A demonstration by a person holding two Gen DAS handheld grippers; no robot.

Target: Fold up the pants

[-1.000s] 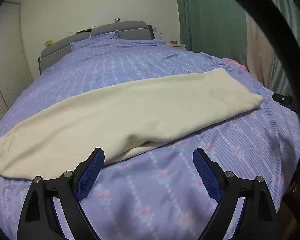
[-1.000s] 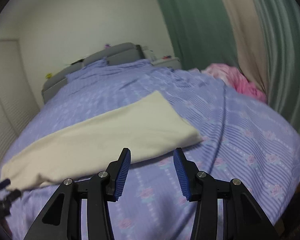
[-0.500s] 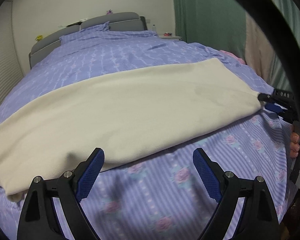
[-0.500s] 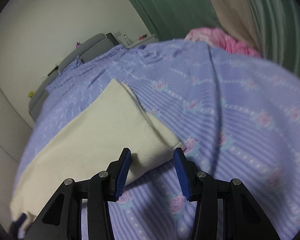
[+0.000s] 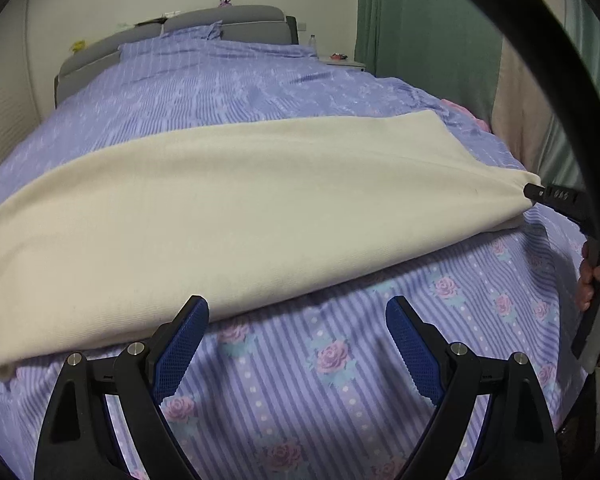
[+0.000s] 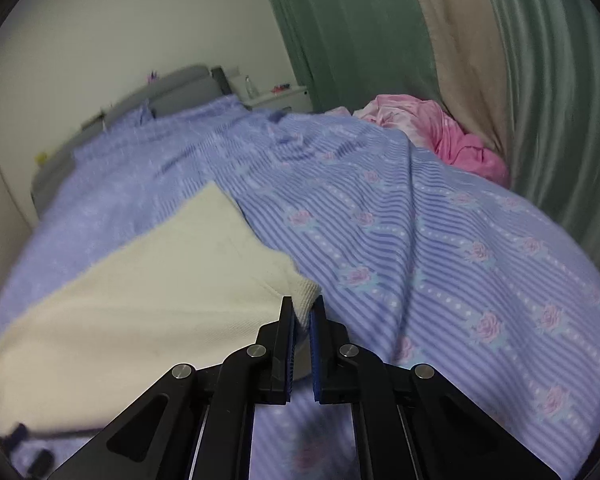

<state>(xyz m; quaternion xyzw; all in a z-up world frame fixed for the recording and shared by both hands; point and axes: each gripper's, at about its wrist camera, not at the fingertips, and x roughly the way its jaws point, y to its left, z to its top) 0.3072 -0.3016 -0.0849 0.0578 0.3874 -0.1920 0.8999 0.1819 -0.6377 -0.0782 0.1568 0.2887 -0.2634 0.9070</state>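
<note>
pants (image 5: 228, 216) cream, doubled lengthwise, corner pinched

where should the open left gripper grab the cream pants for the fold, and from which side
Probably the near bottom corner of the cream knit pants, at their left end on the lilac striped bedspread. The right gripper already pinches the opposite corner. That end's edge lies flat just ahead of the open left gripper, so slide in low from the near side.
</note>
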